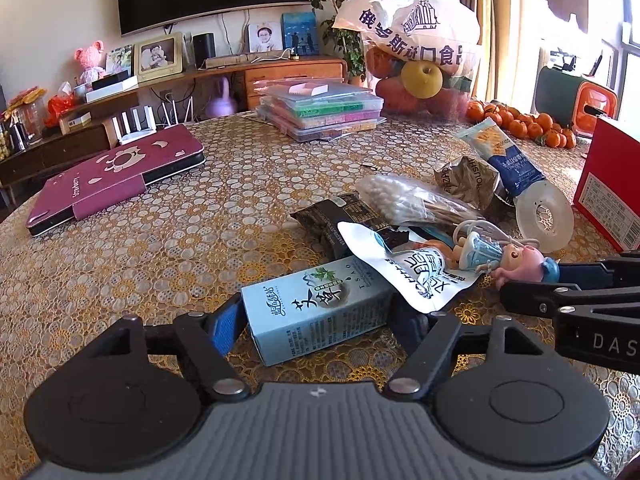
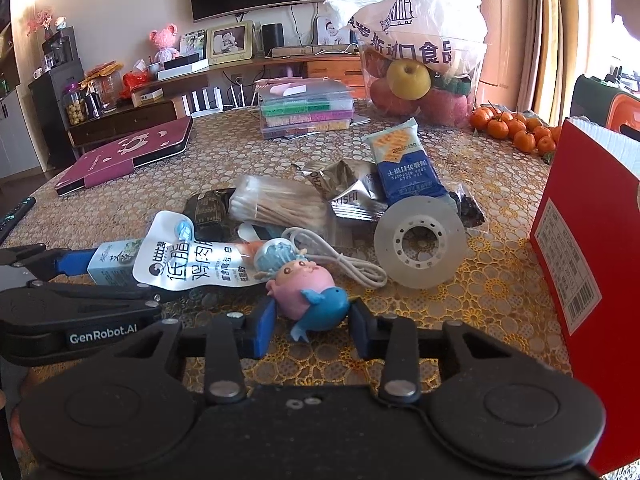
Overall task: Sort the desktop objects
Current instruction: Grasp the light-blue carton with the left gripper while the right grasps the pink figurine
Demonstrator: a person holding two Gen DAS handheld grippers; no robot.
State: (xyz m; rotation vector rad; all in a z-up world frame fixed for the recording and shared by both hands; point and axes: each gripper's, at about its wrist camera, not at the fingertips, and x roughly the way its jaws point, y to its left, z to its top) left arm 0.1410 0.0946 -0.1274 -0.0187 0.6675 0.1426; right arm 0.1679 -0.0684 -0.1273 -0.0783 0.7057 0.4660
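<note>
Two grippers at a messy table (image 1: pixel 160 240)

The left hand-held gripper (image 1: pixel 320 320) squeezed a blue box (image 1: pixel 316 308). The right hand-held gripper (image 2: pixel 312 320) sat wide around a pink toy (image 2: pixel 304 292).

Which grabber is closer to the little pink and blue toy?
The right one. The right gripper has its fingers on either side of the pink and blue toy. The left gripper is off to the toy's left, around the light blue box.
</note>
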